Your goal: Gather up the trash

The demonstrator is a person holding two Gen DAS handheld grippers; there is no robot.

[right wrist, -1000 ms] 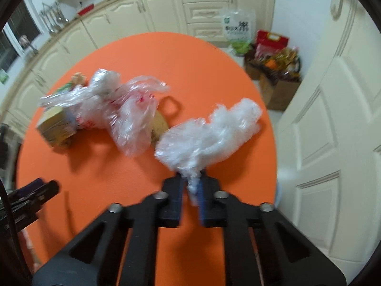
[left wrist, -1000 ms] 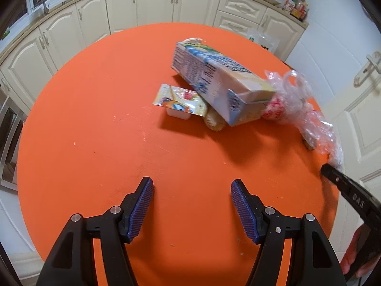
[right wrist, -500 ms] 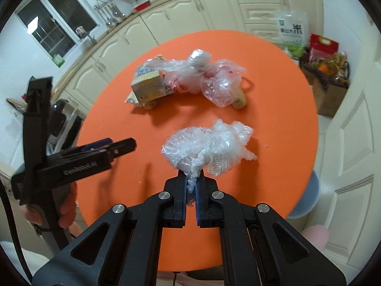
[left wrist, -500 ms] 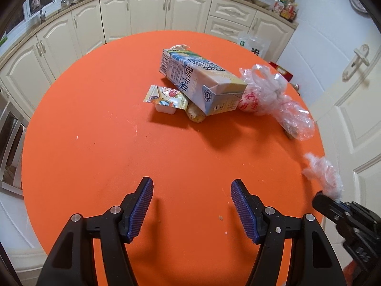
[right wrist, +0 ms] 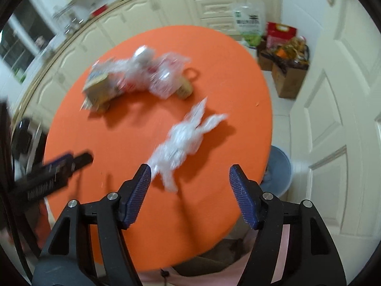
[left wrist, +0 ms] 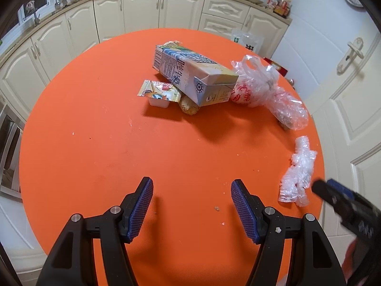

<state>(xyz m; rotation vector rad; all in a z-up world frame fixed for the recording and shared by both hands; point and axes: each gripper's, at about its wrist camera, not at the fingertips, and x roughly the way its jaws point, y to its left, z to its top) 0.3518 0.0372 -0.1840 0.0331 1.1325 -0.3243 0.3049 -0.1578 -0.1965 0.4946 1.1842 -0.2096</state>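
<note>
A crumpled clear plastic wrap (left wrist: 297, 174) lies on the round orange table (left wrist: 95, 143) near its right edge; it also shows, blurred, in the right wrist view (right wrist: 183, 140). My right gripper (right wrist: 190, 190) is open and empty just behind it. My left gripper (left wrist: 191, 202) is open and empty over the table's near side. A milk carton (left wrist: 193, 76) lies on its side at the far middle, with a foil-lidded cup (left wrist: 158, 94), a brown lump (left wrist: 189, 106) and a clear plastic bag (left wrist: 264, 90) beside it.
A blue-grey bin (right wrist: 279, 169) stands on the floor beside the table's right edge. White doors (right wrist: 333, 119) are on the right, cream cabinets (left wrist: 71, 31) behind. Bags and a box (right wrist: 285, 54) sit on the floor past the table.
My right gripper has opened and let go of the plastic wrap, which now lies on the table near the right edge. The left gripper has stayed open and barely moved.
</note>
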